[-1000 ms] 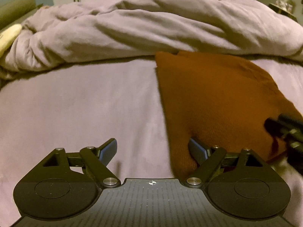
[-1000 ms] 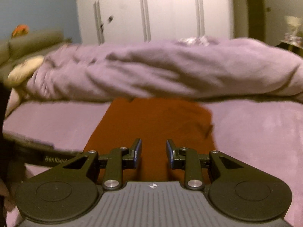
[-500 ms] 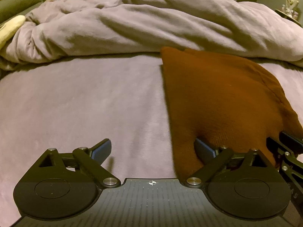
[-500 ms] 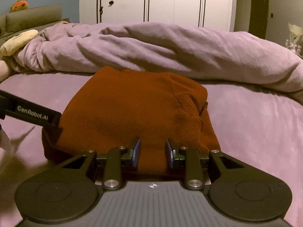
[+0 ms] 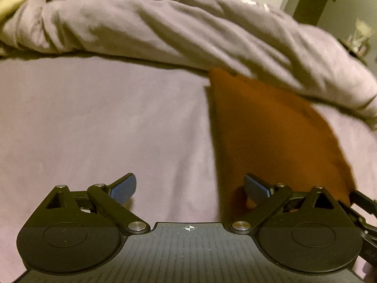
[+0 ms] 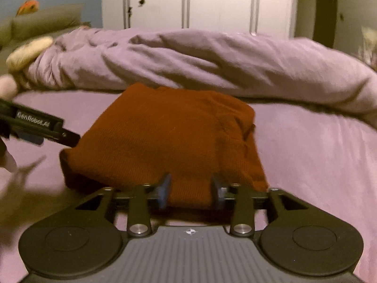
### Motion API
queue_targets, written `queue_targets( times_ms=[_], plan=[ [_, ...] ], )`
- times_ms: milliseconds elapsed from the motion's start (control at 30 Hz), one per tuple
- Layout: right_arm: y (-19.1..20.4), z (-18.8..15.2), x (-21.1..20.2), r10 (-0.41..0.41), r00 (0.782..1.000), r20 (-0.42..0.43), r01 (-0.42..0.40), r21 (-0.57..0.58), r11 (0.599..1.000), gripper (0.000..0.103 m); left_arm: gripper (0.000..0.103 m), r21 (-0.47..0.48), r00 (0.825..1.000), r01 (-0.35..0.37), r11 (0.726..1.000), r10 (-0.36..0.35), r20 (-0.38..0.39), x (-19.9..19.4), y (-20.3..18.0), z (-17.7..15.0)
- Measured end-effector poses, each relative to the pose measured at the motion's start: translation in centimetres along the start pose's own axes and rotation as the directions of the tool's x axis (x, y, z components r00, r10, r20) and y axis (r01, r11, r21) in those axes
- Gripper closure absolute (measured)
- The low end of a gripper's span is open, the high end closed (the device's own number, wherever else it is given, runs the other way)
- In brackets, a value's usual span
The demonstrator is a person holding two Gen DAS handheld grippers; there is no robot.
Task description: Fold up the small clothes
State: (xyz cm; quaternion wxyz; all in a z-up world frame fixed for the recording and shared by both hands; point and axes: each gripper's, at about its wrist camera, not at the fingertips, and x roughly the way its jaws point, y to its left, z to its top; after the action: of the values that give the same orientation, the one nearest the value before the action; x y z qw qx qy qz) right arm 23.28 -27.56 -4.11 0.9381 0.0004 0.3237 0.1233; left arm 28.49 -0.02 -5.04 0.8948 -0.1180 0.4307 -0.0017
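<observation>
Opening now, right claw straddles folded rust garment's near edge

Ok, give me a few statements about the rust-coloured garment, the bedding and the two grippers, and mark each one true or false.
1. The rust-brown garment lies folded on the purple bed sheet. True.
2. The left gripper is clamped on the garment. False: its jaws stand wide apart, gripping nothing.
3. A bunched purple duvet lies behind the garment. True.
4. The right gripper is over bare sheet, away from the garment. False: its opening jaws straddle the garment's near edge.
5. White wardrobe doors stand behind the bed. True.
</observation>
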Motion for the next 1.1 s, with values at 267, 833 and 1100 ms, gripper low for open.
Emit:
queue_targets(
  times_ms=[267,833,1100],
  plan=[
    [-7.8,2.4,3.2,0.095,0.994,-0.055,-0.072,0.319,0.945,0.022,0.002,-0.104,0.969,0.224,0.969,-0.233,-0.084,4.1,-0.3,2.5],
    [-11.4,1.6,13.6,0.438,0.897,-0.052,-0.299,0.66,0.689,0.056,0.04,-0.242,0.887,0.411,0.879,-0.447,-0.117,9.7,-0.5,4.1],
    [-9.2,3.2,10.8,0.423,0.906,-0.014,-0.314,0.649,0.693,0.069,0.05,-0.204,0.89,0.426,0.881,-0.449,-0.079,5.0,0.0,5.0]
  ],
)
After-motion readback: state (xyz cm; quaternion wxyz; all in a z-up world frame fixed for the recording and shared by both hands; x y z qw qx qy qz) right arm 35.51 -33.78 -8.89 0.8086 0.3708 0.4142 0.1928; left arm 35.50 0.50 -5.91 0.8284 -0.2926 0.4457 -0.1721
